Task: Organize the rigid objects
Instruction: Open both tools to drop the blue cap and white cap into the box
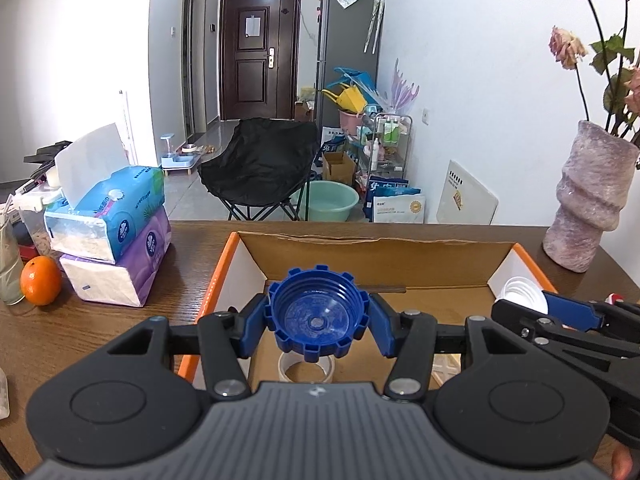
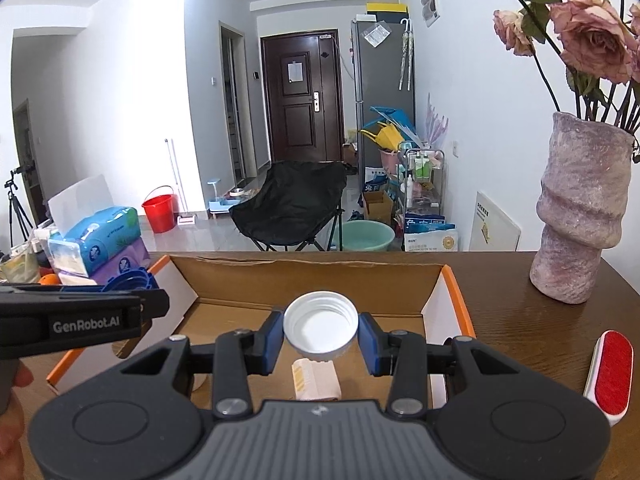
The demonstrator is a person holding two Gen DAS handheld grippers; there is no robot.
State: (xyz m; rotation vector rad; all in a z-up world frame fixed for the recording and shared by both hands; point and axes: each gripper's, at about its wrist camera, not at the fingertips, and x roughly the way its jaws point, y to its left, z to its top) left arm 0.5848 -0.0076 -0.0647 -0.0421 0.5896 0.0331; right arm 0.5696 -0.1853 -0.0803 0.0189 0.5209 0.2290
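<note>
A: What is the largest container on the wooden table (image 1: 100,344)?

B: An open cardboard box (image 1: 376,250) with orange outer edges and white inner side walls. In the left wrist view a clear tape roll (image 1: 306,368) lies on its floor, toward six o'clock. In the right wrist view a small beige roll (image 2: 316,378) lies on the floor below the fingers.

A: And the grippers?

B: Both hang over the box. The left gripper (image 1: 318,320) is clamped on a blue notched cap (image 1: 318,316), hollow side facing the camera, one pad on each flank. The right gripper (image 2: 320,330) grips a white screw cap (image 2: 320,328) the same way, threads visible inside. In the left view the right gripper enters at three o'clock; in the right view the left one enters at nine o'clock.

A: Other vessels?

B: A mottled pink vase (image 2: 580,216) with dried roses stands at two o'clock from the box. Beyond the table, a green basin (image 2: 366,236) and a red bucket (image 2: 160,212) sit on the floor; their contents cannot be made out.

A: Any writing?

B: "GenRobot.AI" reads in white on the left gripper's black side. The stacked tissue packs (image 1: 116,232) at ten o'clock carry print too small to read. A red lint brush (image 2: 610,376) lies at four o'clock.
</note>
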